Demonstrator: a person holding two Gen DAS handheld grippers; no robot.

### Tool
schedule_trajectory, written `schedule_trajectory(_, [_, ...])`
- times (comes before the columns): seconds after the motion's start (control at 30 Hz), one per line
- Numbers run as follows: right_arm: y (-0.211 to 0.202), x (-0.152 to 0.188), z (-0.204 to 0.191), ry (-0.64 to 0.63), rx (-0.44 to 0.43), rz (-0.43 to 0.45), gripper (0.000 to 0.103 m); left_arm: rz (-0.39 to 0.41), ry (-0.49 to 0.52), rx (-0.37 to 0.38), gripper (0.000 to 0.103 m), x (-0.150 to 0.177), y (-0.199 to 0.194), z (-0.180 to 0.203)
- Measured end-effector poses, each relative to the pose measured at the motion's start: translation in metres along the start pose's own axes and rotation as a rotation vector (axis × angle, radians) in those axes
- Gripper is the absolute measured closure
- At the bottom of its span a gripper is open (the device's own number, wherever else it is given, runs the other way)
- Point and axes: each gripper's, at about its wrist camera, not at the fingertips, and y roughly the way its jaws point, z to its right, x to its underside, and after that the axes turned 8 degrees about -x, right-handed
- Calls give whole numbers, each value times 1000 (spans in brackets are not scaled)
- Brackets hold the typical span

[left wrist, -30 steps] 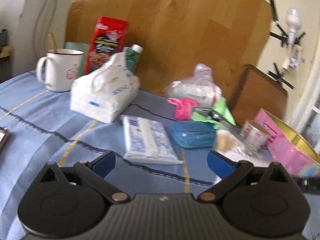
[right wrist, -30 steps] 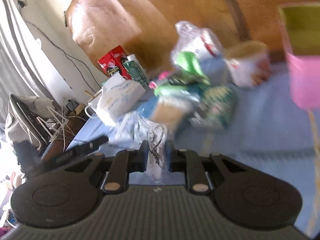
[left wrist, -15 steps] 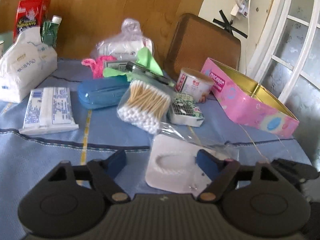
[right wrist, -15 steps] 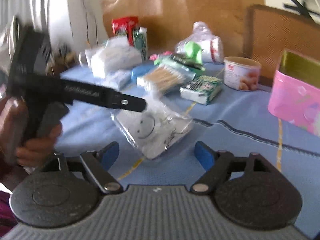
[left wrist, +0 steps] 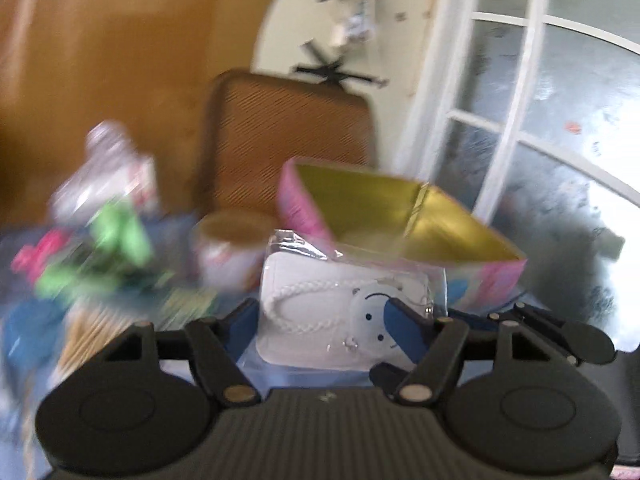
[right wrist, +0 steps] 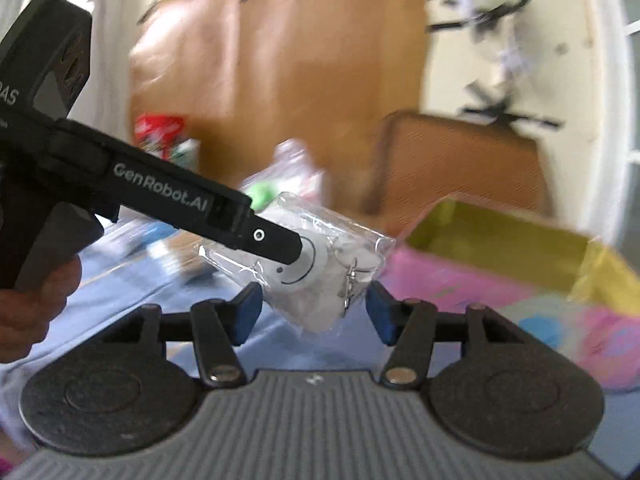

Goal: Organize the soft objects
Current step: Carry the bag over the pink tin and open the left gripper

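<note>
A white soft pouch with a smiley face, sealed in a clear plastic bag [left wrist: 344,304], hangs in the air in front of the pink box with a gold inside [left wrist: 298,200]. My left gripper [left wrist: 324,324] is shut on the bag, with a blue pad against each side. In the right wrist view one of its black fingers [right wrist: 276,240] lies across the bag [right wrist: 320,276]. My right gripper [right wrist: 314,314] sits just below; its jaws are closing. The bag's lower corner hangs between the pads without touching them. The pink box [right wrist: 460,292] stands to its right.
Blurred clutter lies left on the blue tablecloth [right wrist: 132,280]: green [left wrist: 120,232] and pink items, a round tub [left wrist: 232,248], a blue case [left wrist: 28,332]. A brown chair back [left wrist: 288,136] stands behind the box. A glazed door [left wrist: 540,160] is to the right. A hand [right wrist: 36,304] holds the left gripper.
The right gripper let go of the bag and opened, then narrowed. The left gripper closed on the bag on the table and lifted it to the right, up to the pink box.
</note>
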Motion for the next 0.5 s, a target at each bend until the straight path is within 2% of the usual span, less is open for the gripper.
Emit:
schedule_trajectory(0.13, [-4, -12, 50, 34, 115, 43, 43, 47, 51, 34, 33, -31, 40, 42])
schedule_trajectory(0.2, [2, -15, 69, 42, 174, 47, 43, 39, 51, 40, 28, -39, 61, 57])
schedule_trajectory(0.23, [7, -17, 77, 42, 215, 49, 41, 27, 42, 45, 28, -39, 67, 60])
schedule_trajectory(0.27, [9, -17, 84, 41, 278, 53, 33, 13, 27, 43, 28, -38, 71, 60])
schedule_trajectory(0.33, [11, -15, 99, 61, 399, 31, 30, 2, -1, 46, 28, -31, 66, 54])
schedule_trajectory(0.4, [1, -13, 110, 149, 394, 74, 31, 21, -8, 37, 28, -20, 52, 41])
schedule_trajectory(0.5, [-7, -9, 108, 226, 316, 136, 32, 53, -50, 9, 24, 2, 14, 3])
